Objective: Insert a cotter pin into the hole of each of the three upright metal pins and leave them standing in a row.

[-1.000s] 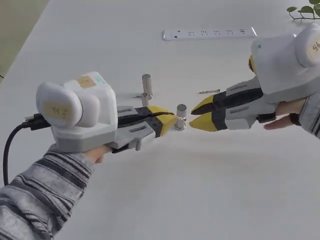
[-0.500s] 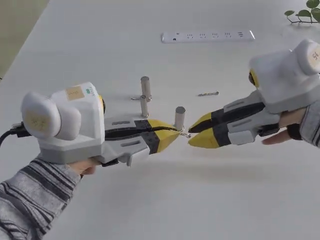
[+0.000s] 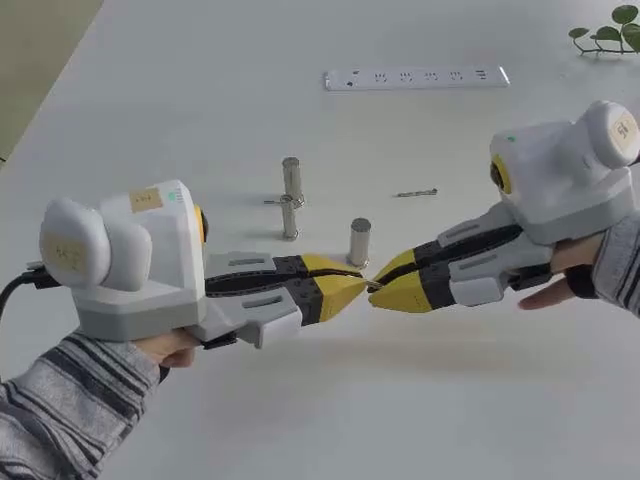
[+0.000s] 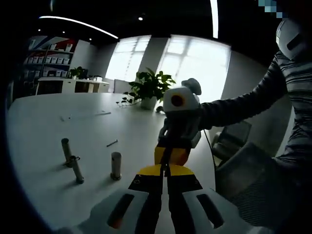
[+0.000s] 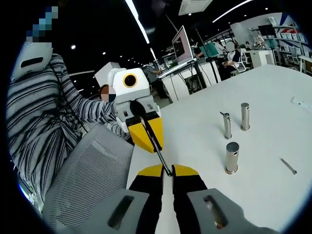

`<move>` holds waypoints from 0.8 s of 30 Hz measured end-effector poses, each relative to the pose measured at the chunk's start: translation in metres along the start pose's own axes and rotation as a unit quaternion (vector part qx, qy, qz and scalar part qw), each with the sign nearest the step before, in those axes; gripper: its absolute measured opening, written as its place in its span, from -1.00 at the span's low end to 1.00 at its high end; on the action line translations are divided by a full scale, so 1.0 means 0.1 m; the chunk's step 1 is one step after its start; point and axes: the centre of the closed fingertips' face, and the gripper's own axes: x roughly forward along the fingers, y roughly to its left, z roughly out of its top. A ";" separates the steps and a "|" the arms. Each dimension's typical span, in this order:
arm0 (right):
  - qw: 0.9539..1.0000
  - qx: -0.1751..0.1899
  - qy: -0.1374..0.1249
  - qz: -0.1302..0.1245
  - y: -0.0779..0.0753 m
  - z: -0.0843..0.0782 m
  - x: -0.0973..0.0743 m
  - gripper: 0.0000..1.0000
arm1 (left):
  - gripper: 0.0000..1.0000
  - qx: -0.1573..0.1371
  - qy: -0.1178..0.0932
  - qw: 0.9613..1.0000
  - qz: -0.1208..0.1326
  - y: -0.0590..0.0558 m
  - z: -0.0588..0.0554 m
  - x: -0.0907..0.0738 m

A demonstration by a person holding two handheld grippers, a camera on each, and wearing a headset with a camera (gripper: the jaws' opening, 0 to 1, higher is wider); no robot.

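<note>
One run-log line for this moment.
left gripper: shut on cotter pin | right gripper: shut on it | nearest metal pin: hole empty

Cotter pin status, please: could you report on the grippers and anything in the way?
Left gripper and right gripper tip to tip, both pinching one cotter pin. Nearest metal pin just behind, bare. Nothing in the way.

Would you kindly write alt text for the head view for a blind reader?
The left hand-held gripper and right hand-held gripper meet tip to tip over a white table, pinching a thin cotter pin. Three upright metal pins stand behind.
</note>
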 end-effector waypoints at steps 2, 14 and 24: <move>1.000 -0.007 0.001 -0.003 0.00 0.00 0.00 -0.99 | -1.00 -0.002 0.001 1.000 0.000 0.00 -0.01 0.00; 0.996 -0.082 0.028 -0.018 -0.05 0.00 -0.02 -1.00 | -1.00 0.009 0.012 1.000 0.009 0.05 -0.07 0.00; 0.983 -0.163 0.075 -0.035 -0.08 -0.04 -0.02 -1.00 | -0.96 0.036 0.022 0.999 0.028 0.12 -0.11 0.02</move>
